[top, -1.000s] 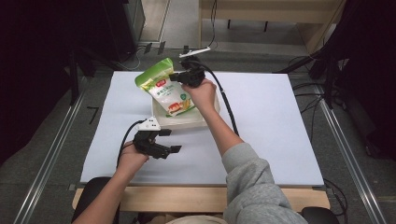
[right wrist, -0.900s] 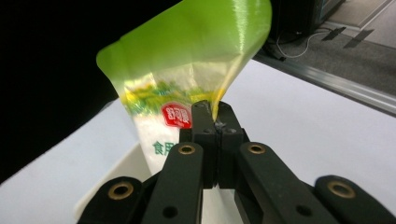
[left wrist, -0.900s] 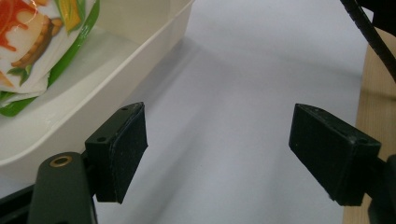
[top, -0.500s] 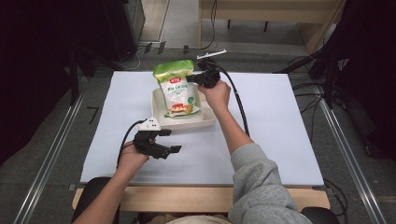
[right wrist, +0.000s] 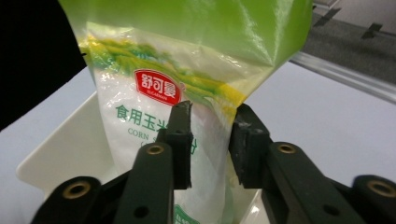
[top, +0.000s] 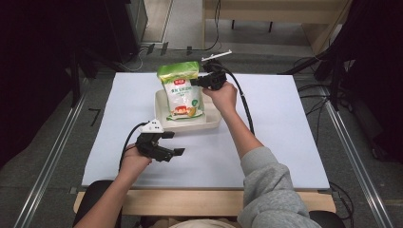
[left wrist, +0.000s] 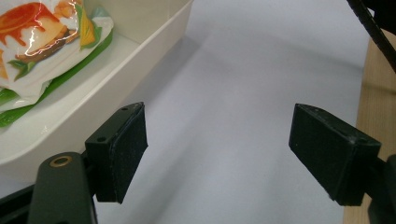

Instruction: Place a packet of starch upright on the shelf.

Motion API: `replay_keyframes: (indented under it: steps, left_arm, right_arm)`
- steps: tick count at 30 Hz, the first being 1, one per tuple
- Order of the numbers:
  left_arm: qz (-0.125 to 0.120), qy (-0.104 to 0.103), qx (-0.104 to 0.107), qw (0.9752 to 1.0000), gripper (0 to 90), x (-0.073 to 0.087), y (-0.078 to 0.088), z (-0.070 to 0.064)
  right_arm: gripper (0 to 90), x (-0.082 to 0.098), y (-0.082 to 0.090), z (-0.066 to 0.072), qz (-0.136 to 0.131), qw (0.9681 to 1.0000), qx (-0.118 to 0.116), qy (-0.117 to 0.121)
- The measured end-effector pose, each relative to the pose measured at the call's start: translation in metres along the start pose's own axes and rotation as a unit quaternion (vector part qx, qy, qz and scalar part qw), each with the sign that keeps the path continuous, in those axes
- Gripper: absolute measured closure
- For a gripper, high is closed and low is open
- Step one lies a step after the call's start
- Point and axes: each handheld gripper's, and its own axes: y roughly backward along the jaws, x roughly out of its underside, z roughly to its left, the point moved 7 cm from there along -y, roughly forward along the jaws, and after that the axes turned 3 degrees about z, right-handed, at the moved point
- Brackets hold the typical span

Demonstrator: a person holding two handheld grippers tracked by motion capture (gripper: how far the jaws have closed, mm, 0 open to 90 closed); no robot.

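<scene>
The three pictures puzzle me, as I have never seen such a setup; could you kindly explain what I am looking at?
A person sits at a table and holds a two-jaw gripper in each hand. One picture comes from a camera above; the other two from cameras riding on the grippers. On the white table cover stands a white tray with a bag of corn starch upright in it. The right gripper has just been opening its jaws, the bag's edge between them. The left gripper rests open near the tray, holding nothing.
</scene>
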Motion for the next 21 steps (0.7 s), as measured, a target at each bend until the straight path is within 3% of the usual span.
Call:
replay_keyframes:
  steps: [4,8,14,17,21]
  left_arm:
    - [-0.002,0.003,-0.001,1.0000,20.0,0.000,0.000,0.000]
    - [-0.001,0.002,-0.002,1.0000,20.0,0.000,0.000,0.000]
    - [0.000,0.003,-0.002,1.0000,20.0,0.000,-0.001,0.001]
    - [0.000,0.003,-0.001,1.0000,20.0,0.000,-0.001,0.000]
    - [0.001,0.003,-0.002,1.0000,20.0,0.000,-0.001,0.001]
  right_arm:
    - [62.2,-0.002,0.009,0.004,-0.006,0.9995,0.011,0.030]
    - [57.0,-0.002,0.020,0.007,-0.002,0.9992,0.019,0.034]
    - [56.0,0.006,0.039,0.014,0.003,0.9990,0.007,0.043]
    - [53.0,0.017,0.050,0.018,0.009,0.9982,0.006,0.059]
    - [51.4,0.027,0.059,0.019,0.015,0.9979,0.006,0.063]
